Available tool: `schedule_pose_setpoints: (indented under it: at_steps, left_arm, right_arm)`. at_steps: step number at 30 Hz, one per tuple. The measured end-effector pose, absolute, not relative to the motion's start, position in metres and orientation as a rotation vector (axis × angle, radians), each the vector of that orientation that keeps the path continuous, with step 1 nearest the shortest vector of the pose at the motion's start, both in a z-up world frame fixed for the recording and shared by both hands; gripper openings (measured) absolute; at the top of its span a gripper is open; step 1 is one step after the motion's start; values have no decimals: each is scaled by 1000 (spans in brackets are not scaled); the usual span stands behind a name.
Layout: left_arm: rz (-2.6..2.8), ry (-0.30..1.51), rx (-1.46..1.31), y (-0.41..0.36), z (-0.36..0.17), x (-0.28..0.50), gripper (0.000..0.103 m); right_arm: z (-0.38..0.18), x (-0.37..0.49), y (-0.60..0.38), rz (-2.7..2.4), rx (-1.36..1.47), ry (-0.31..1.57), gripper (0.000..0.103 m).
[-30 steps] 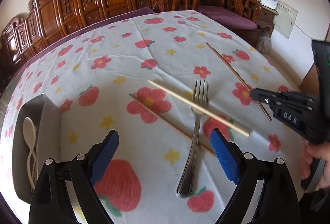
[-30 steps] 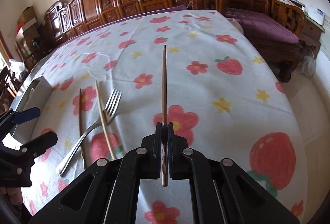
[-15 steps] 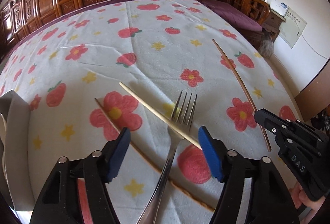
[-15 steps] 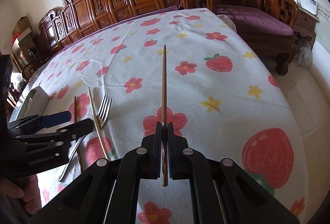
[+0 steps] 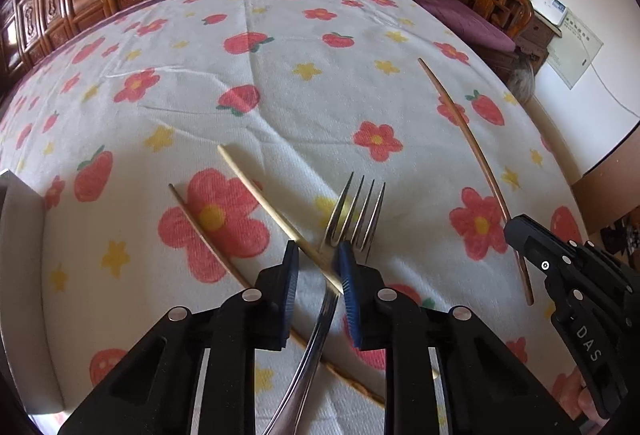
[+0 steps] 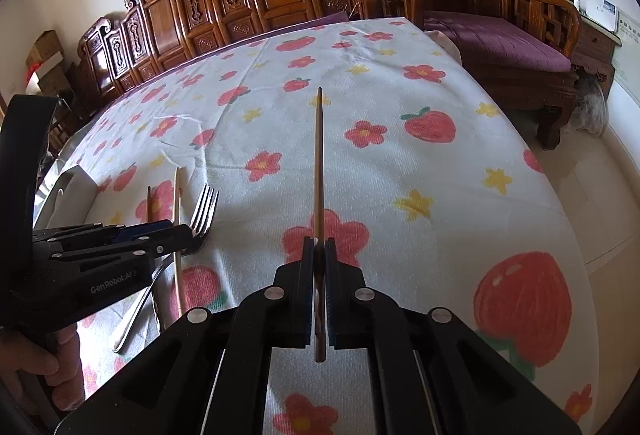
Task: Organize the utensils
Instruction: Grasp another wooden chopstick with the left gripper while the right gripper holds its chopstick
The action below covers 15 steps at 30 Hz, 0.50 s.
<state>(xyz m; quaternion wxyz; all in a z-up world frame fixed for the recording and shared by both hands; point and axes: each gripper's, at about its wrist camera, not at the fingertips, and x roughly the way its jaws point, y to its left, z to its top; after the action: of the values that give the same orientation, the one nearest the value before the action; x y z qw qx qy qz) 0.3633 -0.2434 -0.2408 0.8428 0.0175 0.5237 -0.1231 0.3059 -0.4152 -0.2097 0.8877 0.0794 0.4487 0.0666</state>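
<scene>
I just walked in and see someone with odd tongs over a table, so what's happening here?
A person is tidying utensils on a flowered tablecloth with a handheld gripper in each hand. The left gripper has just been closing around the pale wooden chopstick that lies across the silver metal fork. The right gripper is clamped shut on a dark brown chopstick. Another brown chopstick lies beneath the fork.

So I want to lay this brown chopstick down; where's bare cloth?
Free: the far cloth beyond the fork, and the near right side by the held brown chopstick. Crowded: around the fork, pale chopstick and tray on the left.
</scene>
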Motion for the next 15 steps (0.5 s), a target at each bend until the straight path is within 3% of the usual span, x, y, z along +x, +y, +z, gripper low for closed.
schedule_pose_setpoints:
  at_steps: [4, 15]
  left_arm:
    - [-254, 1109, 21, -236, -237, 364, 5]
    - [-270, 1077, 48, -221, -222, 353, 4]
  right_arm:
    - [-210, 306, -411, 143, 143, 935, 6]
    - [-206, 305, -395, 166, 97, 929, 6]
